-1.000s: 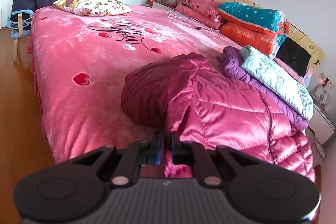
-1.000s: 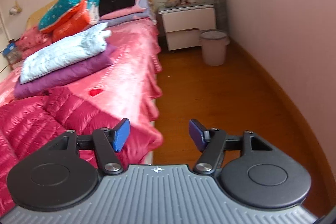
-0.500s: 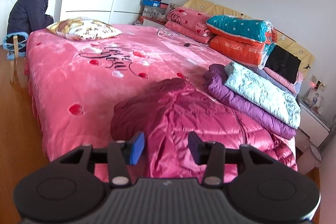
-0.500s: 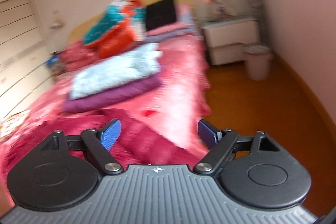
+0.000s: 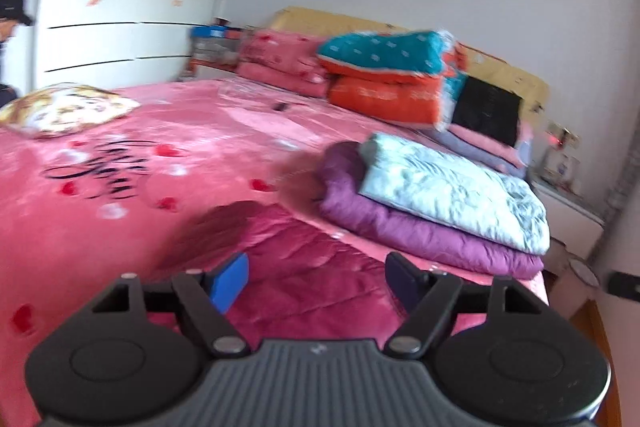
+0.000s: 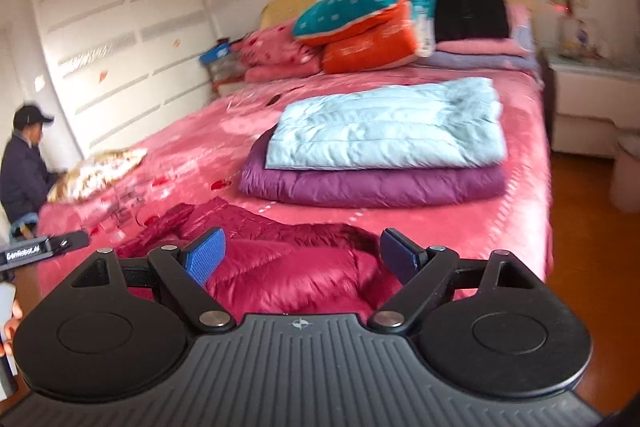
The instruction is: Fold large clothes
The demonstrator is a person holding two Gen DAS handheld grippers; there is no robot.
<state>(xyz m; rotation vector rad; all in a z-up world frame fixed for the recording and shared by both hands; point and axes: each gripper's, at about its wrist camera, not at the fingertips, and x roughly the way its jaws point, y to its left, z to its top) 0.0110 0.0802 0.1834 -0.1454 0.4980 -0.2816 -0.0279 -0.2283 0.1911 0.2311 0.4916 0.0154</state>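
Hovering tongs: both pairs hang above the near edge of the bed (image 6: pixel 520 227), gripping nothing.
Left tongs (image 5: pixel 318 277): jaws apart and opening; the red jacket shows through the gap, untouched by the pads.
Right tongs (image 6: pixel 302 255): jaws spread wide, nothing pressed between them; the same jacket lies below.
Red jacket (image 6: pixel 280 267): a dark red padded coat, bunched at the near edge of the bed, directly under both pairs of tongs; its near part is covered by the tool bodies, so its full outline cannot be made out.
Pink bedspread (image 5: pixel 120 227): covers the whole bed, with printed hearts and black lettering too blurred to read.
Folded stack: two padded garments just beyond the red jacket, a pale blue coat (image 6: pixel 384 123) lying on top of a purple coat (image 6: pixel 372 183).
Patterned pillow (image 6: pixel 100 171): one, at the far left edge of the bed.
Small dark thing (image 5: pixel 281 105): lies on the bedspread farther back; too small to identify.
Headboard pile: one teal and orange quilt (image 6: pixel 360 19), one black cushion (image 6: pixel 470 11), and pink bedding (image 6: pixel 280 55) to the left.
Person (image 6: pixel 24 163): one, in a dark cap and coat, beside the far left corner of the bed, partly cut off in the left wrist view.
Wardrobe (image 6: pixel 116 39): white, behind the person.
Nightstand (image 6: pixel 592 107): white, right of the bed; the things on top are blurred.
Bin (image 6: pixel 626 175): one, cut off at the right edge.
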